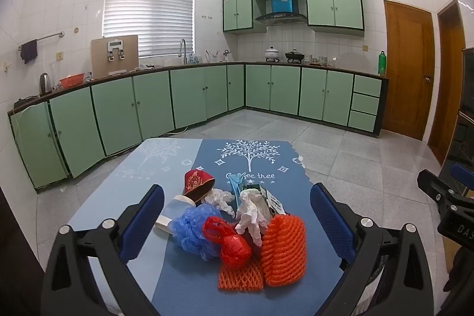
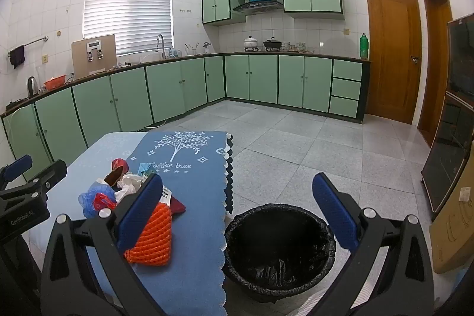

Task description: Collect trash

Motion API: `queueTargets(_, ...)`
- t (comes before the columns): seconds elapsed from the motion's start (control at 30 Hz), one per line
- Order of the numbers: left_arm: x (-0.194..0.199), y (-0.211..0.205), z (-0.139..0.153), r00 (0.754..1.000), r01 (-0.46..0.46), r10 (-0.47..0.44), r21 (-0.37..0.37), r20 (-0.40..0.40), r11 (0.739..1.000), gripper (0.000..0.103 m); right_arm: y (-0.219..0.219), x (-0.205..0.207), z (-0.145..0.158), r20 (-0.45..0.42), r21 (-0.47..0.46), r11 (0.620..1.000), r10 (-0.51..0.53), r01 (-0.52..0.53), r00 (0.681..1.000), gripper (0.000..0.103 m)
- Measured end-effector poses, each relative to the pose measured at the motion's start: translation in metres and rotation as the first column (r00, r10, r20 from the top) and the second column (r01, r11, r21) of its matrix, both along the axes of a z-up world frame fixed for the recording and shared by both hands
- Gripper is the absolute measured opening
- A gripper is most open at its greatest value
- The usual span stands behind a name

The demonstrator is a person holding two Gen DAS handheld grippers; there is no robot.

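A heap of trash lies on the blue table (image 1: 192, 295): orange foam netting (image 1: 283, 250), a red plastic bag (image 1: 231, 245), a blue mesh puff (image 1: 194, 227), crumpled white tissue (image 1: 251, 212), a red paper cup (image 1: 197, 182) on its side and a green wrapper (image 1: 266, 196). My left gripper (image 1: 237, 219) is open and empty, its fingers either side of the heap, above it. My right gripper (image 2: 237, 206) is open and empty above a black-lined trash bin (image 2: 278, 250) on the floor by the table's right edge. The netting (image 2: 152, 239) also shows in the right wrist view.
The table (image 2: 192, 256) has a scalloped cloth edge next to the bin. Grey tiled floor (image 2: 296, 144) stretches to green kitchen cabinets (image 1: 189, 96). A dark glass cabinet (image 2: 453, 123) and a cardboard box (image 2: 453, 227) stand at the right. Wooden doors (image 2: 391, 49) are at the back.
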State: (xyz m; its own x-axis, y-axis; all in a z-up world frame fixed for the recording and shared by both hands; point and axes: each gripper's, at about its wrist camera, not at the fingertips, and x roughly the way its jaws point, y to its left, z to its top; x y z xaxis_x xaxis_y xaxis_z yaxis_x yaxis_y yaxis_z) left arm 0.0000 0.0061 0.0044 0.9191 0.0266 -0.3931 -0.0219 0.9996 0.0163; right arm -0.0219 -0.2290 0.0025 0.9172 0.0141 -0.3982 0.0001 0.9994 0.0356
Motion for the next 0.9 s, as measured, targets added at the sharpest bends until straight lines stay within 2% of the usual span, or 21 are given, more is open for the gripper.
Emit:
queueTargets(0.6, 0.007, 0.006, -0.013, 1.0, 0.003, -0.004, -0.011, -0.024, 1.0, 0.097, -0.001, 0.003, -0.001, 0.012, 0.018, 1.0, 0.01, -0.01, 1.0, 0.098)
queueTargets(0.8, 0.02, 0.027, -0.028, 0.997, -0.014, 0.011, -0.032, -0.074, 0.999, 0.097, 0.011, 0.019, -0.019, -0.031, 0.019, 0.999, 0.041, -0.04, 0.999, 0.098)
queueTargets(0.9, 0.027, 0.041, -0.041, 0.993, -0.053, 0.052, -0.002, -0.103, 0.999, 0.097, 0.022, 0.026, -0.029, -0.049, 0.012, 0.998, 0.058, -0.058, 0.997, 0.098)
